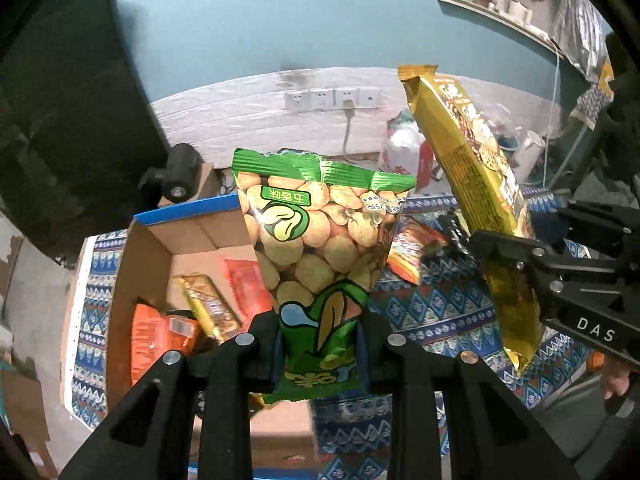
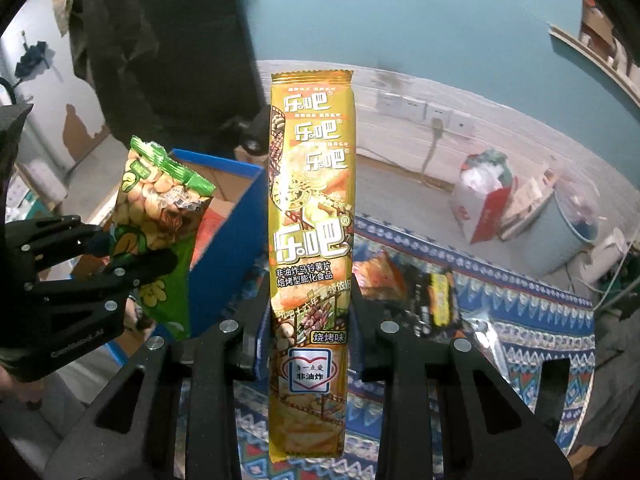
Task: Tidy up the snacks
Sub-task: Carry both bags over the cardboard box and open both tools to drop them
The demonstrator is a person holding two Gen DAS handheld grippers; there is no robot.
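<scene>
Left gripper (image 1: 320,344) is clamped on the green peanut bag (image 1: 316,248), jaws nearly closed with the lower part of the bag pinched between the pads. The bag's bottom seal sticks out below the fingers toward the camera; most of the pack stands up past the fingertips, green crimped top edge uppermost, print upside down in the left wrist view. It hangs in the air above the cardboard box (image 1: 160,256), clear of the contents.

Right gripper (image 2: 310,344) is squeezed onto the long yellow chip pack (image 2: 310,208), jaws nearly closed. The grip sits low on the pack: a short tail runs back toward the camera, and the long upper part rises straight up between the fingers. The pack is upright in its own view; from the left wrist view it leans top-left, with its lower end dangling below the jaws. It is off the table as well.

The two held packs are side by side, not touching. The green bag is on the left, over the box; the yellow pack is on the right, over the patterned blue tablecloth (image 1: 440,312).

Inside the box: an orange packet (image 1: 160,340), a small gold bar-shaped pack (image 1: 208,308) and a red-orange packet (image 1: 248,288), all lying flat.

Still on the cloth: a red-orange snack pack (image 2: 384,276) and a dark pack (image 2: 436,300) beside it, both just beyond the right gripper's fingertips.

The box's blue outer wall (image 2: 224,248) sits left of the yellow pack.
</scene>
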